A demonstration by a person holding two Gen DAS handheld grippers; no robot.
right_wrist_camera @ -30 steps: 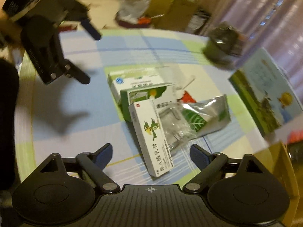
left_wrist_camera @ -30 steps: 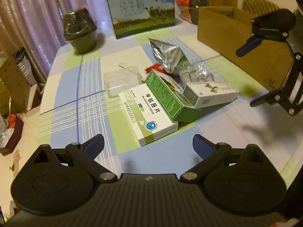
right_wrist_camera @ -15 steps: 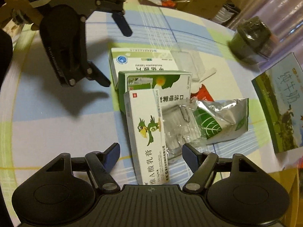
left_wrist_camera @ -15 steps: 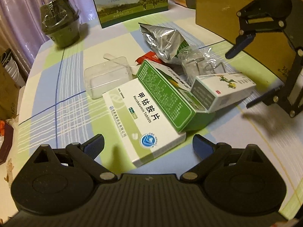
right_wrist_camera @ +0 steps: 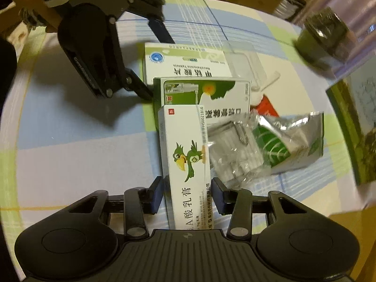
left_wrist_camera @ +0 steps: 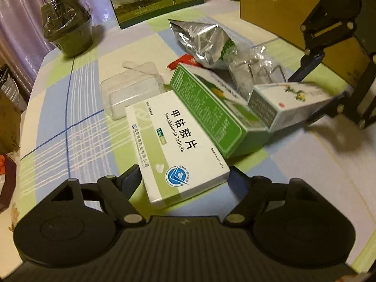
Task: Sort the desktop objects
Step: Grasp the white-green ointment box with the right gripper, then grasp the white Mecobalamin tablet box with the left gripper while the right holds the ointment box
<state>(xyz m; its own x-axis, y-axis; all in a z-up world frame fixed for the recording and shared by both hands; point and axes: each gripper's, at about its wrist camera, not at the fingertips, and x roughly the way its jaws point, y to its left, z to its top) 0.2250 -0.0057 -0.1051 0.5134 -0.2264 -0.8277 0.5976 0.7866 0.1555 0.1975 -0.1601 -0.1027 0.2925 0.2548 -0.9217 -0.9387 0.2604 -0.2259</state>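
the right gripper point(right_wrist_camera: 186, 193) has its 2 jaws closed against the sides of the parrot-print ointment box point(right_wrist_camera: 188, 162), near the pile's right. the left gripper point(left_wrist_camera: 185, 176) straddles the mecobalamin tablet box point(left_wrist_camera: 175, 145) with jaws apart, on the checked tablecloth point(left_wrist_camera: 70, 127).

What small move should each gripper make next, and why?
Probably close both, then lift. The right gripper has its pads either side of the parrot box, touching or nearly so; whether it grips is unclear. The left gripper is open around the near end of the white tablet box. Lift gently: the green box leans on or against both.
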